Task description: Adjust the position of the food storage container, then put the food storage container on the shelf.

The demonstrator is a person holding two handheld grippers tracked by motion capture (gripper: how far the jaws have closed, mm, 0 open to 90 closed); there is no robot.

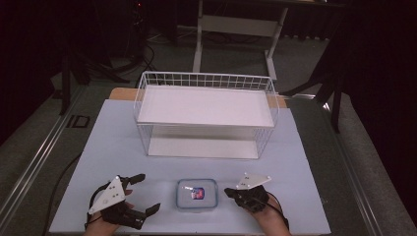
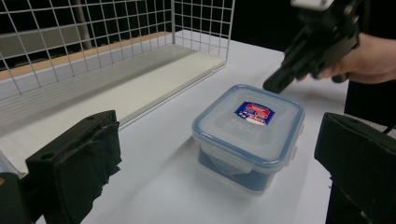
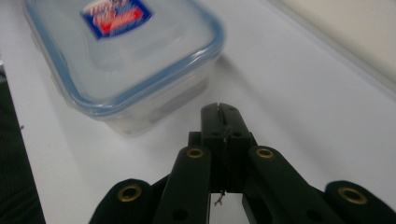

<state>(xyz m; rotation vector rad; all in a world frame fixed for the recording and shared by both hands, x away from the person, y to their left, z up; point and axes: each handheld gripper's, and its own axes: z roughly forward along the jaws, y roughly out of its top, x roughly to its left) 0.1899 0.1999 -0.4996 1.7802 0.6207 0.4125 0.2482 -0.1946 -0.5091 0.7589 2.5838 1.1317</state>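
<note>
One lidded plastic container (image 1: 196, 194) sits between two grippers: left gripper (image 1: 145, 193) spread apart, right gripper (image 1: 228, 191) apparently pressed together, empty.

container (image 1: 196, 194) sits between both grippers, seemingly untouched.

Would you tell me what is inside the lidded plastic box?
The box is shut by a blue-rimmed lid with a sticker; the frosted plastic hides any contents.

container (image 3: 126, 56) | top, left cut off | label print unreadable
</note>
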